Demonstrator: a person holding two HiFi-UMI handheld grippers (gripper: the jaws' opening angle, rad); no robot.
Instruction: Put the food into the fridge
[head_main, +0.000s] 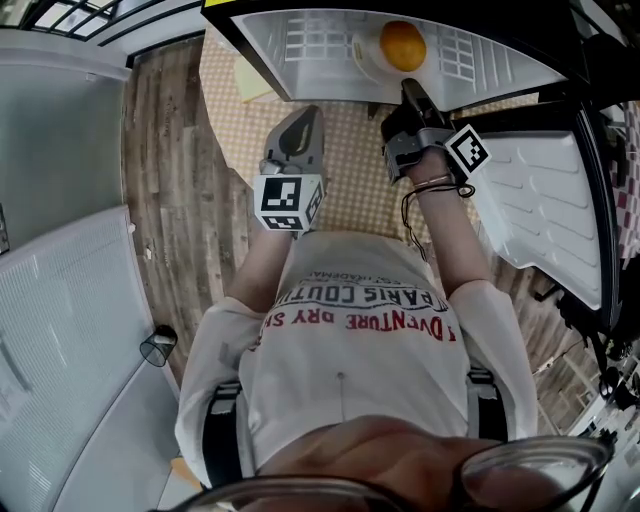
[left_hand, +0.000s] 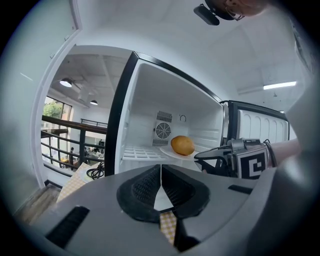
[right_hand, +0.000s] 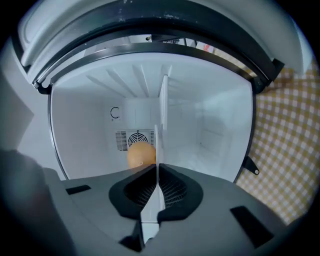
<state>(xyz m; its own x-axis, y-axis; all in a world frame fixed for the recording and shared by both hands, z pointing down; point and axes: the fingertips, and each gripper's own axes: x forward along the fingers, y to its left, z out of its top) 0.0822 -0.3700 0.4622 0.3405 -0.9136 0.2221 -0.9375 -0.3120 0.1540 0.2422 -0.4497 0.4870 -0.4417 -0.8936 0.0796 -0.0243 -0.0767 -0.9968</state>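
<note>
An orange-yellow round fruit (head_main: 402, 45) lies on a white plate (head_main: 365, 55) that rests on the wire shelf inside the open fridge (head_main: 300, 40). My right gripper (head_main: 408, 88) reaches into the fridge and is shut on the plate's near rim. In the right gripper view the plate (right_hand: 161, 115) shows edge-on, pinched between the pads, with the fruit (right_hand: 141, 155) behind it. My left gripper (head_main: 303, 115) hangs in front of the fridge, left of the right one, shut and empty. The left gripper view shows the fruit (left_hand: 182, 145), the plate (left_hand: 167, 154) and the right gripper (left_hand: 200, 156) at the plate's rim.
The fridge door (head_main: 540, 210) stands swung open at the right. Under the fridge is a table with a checked cloth (head_main: 350, 180). A wooden floor (head_main: 170, 200) and white cabinets (head_main: 60, 300) lie to the left. A fan grille (right_hand: 135, 137) sits in the fridge's back wall.
</note>
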